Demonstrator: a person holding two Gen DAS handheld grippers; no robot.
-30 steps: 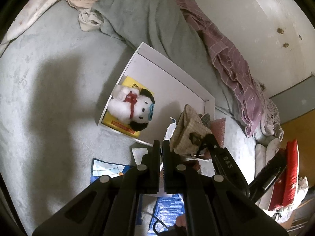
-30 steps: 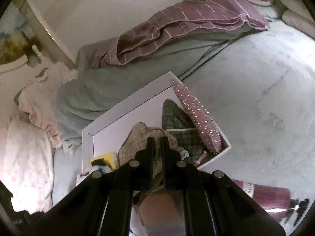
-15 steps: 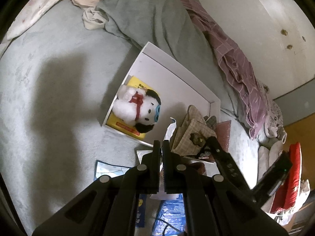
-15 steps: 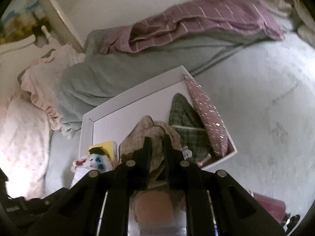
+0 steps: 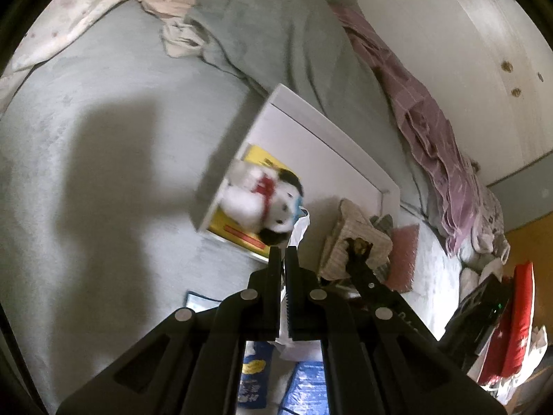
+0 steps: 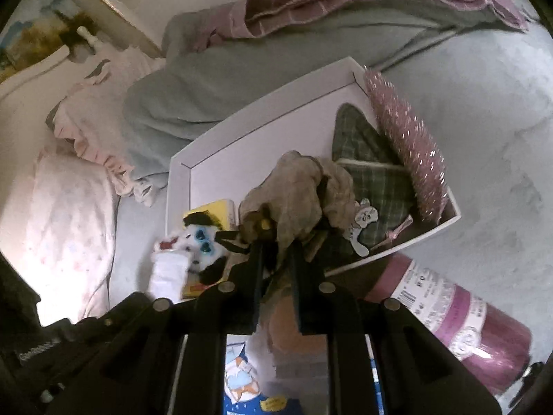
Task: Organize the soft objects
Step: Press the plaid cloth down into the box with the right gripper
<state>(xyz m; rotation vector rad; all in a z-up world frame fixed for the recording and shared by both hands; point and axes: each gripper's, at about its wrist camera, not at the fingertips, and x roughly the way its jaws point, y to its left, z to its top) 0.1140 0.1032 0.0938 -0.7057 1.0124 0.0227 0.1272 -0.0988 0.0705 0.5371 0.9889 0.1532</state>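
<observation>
A white shallow box [image 5: 331, 145] lies on the grey bed; it also shows in the right wrist view [image 6: 242, 128]. In it lie a white plush dog with a red scarf [image 5: 262, 200], seen again in the right wrist view [image 6: 193, 242], on a yellow book [image 5: 242, 235], a green plaid cloth [image 6: 373, 173] and a pink sequin pillow [image 6: 404, 138]. My right gripper [image 6: 276, 238] is shut on a beige checked cloth [image 6: 297, 190] and holds it over the box's near side; the cloth also shows in the left wrist view [image 5: 356, 238]. My left gripper [image 5: 282, 252] is shut and empty, just short of the box's near edge.
A grey-green blanket [image 5: 276, 34] and a purple striped cloth [image 5: 425, 121] are heaped behind the box. A pink frilled garment [image 6: 90, 110] lies at the left. A purple roll [image 6: 456, 325] and blue packets [image 5: 307, 384] lie near me. A white wall [image 5: 449, 34] runs behind.
Both grippers have drawn back a little, so the box sits lower and nearer in both views. The right gripper keeps its hold on the beige cloth.
</observation>
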